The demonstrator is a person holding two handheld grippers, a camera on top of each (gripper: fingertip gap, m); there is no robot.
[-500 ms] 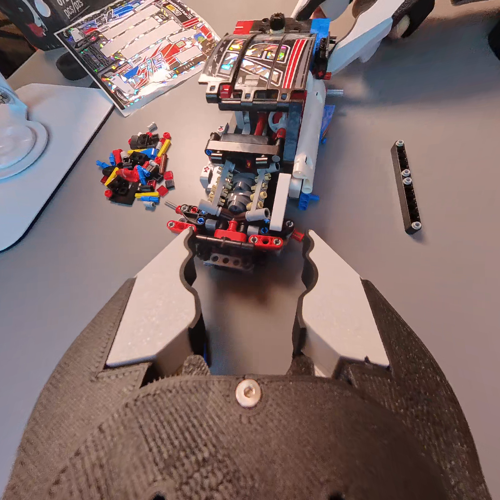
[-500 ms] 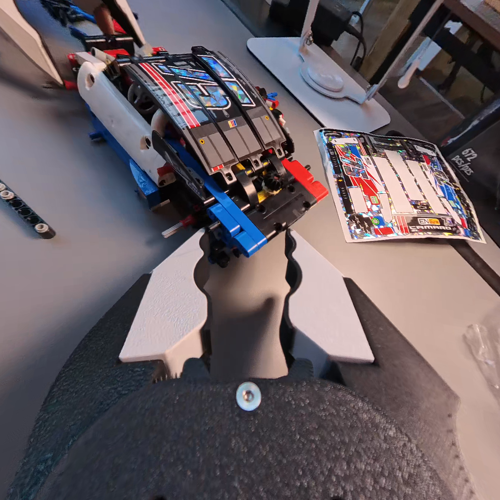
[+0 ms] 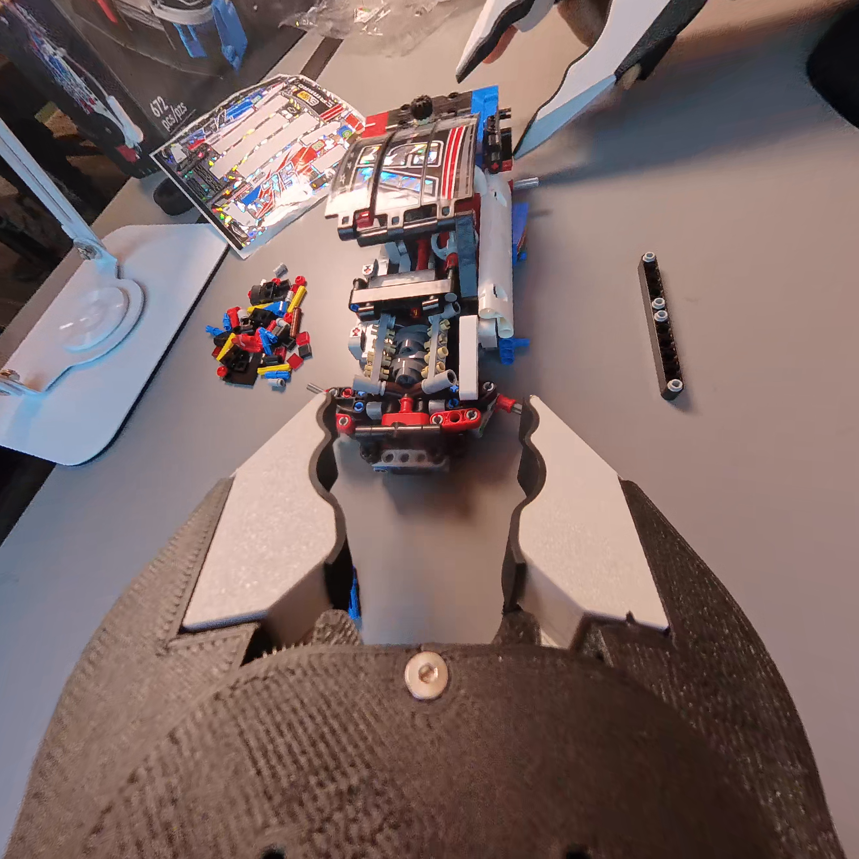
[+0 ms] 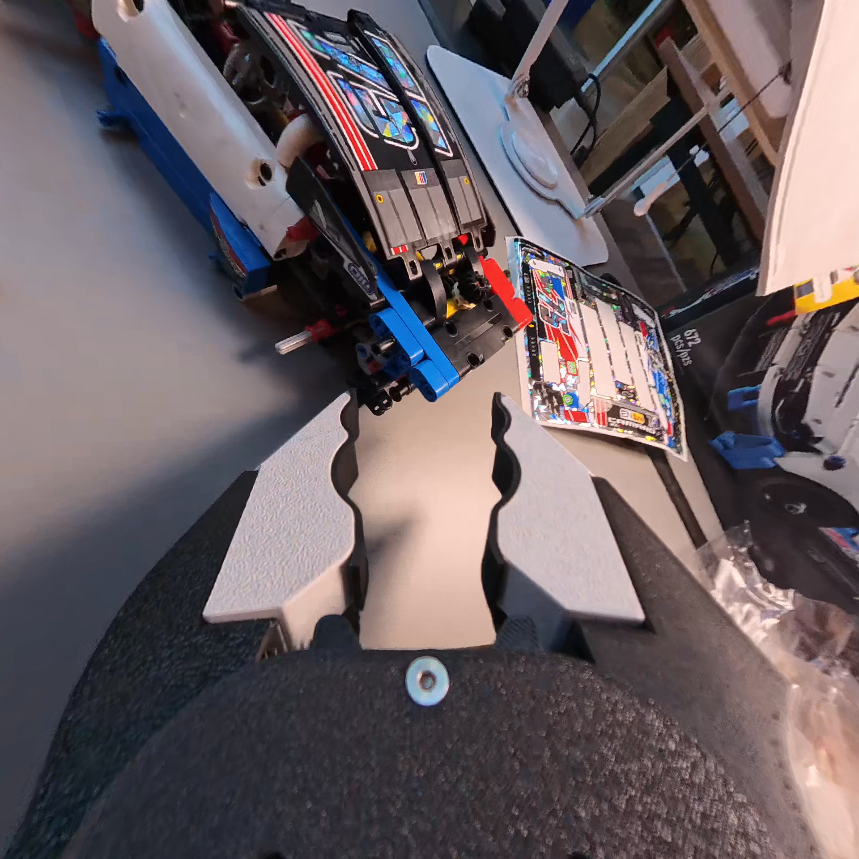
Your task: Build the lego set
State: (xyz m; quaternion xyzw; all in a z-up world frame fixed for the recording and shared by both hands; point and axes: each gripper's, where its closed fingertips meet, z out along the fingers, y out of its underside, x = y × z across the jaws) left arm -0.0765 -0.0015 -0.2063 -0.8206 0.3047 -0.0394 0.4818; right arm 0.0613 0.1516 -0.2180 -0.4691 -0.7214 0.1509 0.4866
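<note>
Jaws of the left gripper [image 3: 425, 404] stand apart, its matte grey scalloped fingers flanking the near end of the half-built studded plastic lego car [image 3: 418, 288]. At ten o'clock, a heap of small coloured pins [image 3: 260, 337]; at two, a black holed beam [image 3: 660, 325]. Beyond, the right gripper [image 4: 423, 399], jaws apart, empty.

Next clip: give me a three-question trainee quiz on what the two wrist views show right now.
1. True or false: the left claw is shut on the lego car.
2. Which lies alone on the table, on the car's other side from the pile of small parts? A) black beam B) wheel C) yellow axle
3. Fill in: the shiny sheet beside the car's dark roof is the ____ sheet.

Key:
1. False; both it and the right claw stand open, empty.
2. A, the black beam.
3. Sticker.
</note>
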